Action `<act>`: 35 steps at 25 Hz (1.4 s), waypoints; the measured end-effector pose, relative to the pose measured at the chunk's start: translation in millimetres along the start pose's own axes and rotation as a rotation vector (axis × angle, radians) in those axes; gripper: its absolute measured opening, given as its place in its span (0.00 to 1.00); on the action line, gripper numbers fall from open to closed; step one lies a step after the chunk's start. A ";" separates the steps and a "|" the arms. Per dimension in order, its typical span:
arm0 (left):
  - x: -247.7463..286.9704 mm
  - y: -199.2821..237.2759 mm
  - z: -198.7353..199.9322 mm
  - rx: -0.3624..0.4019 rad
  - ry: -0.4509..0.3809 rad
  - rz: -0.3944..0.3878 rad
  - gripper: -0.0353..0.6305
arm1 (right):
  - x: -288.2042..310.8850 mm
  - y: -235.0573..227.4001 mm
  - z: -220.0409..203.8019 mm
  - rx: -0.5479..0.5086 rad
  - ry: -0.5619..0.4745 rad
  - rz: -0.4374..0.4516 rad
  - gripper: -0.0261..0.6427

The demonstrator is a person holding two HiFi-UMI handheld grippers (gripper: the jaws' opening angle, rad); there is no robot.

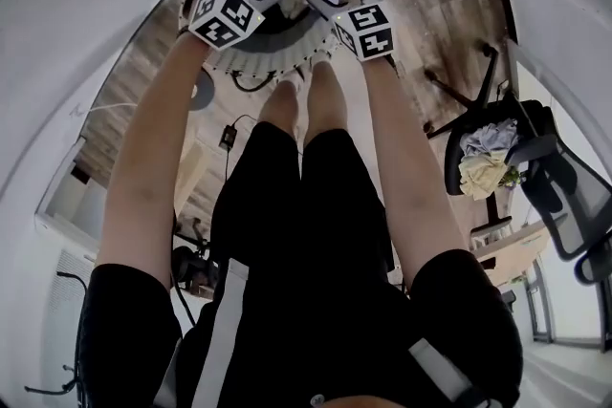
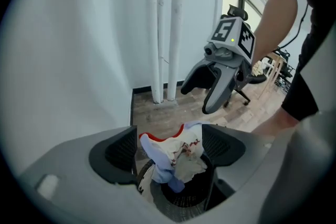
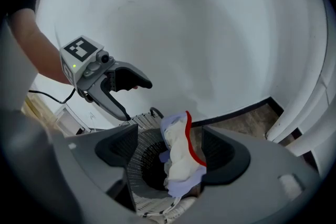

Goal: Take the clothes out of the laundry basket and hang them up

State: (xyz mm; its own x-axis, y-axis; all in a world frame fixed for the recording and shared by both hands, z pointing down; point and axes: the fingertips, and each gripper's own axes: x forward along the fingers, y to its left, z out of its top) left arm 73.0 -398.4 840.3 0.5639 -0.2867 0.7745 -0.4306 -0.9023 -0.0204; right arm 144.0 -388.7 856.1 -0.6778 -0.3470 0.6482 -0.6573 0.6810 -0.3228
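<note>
Black short-sleeved top [image 1: 124,320], farthest from laundry basket [image 1: 258,62]; white stripe [image 1: 222,330] runs down it. Black shorts [image 1: 287,196] nearer basket. Left gripper [image 2: 170,149], right gripper [image 3: 170,152]: grey moulded shells, dark ribbed pads. Over basket, white marker cube [image 1: 226,14] on each, black squares, small green light [image 2: 232,39].
</note>
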 end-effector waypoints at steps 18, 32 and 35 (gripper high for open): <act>134.3 -24.5 -73.4 0.545 0.455 -0.393 0.62 | 84.8 -33.9 -118.8 0.120 0.430 0.113 0.57; 151.6 -7.6 -105.2 0.511 0.591 -0.441 0.20 | 88.7 -40.3 -141.5 0.163 0.516 0.113 0.31; 141.2 -1.9 -95.5 0.527 0.580 -0.419 0.18 | 78.8 -38.2 -133.2 0.167 0.504 0.088 0.21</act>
State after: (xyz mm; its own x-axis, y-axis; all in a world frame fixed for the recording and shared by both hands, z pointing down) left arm 86.1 -406.4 1010.1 0.0951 0.1800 0.9791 0.1923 -0.9683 0.1593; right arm 159.6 -356.1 1011.4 -0.5178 0.0870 0.8510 -0.6764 0.5675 -0.4696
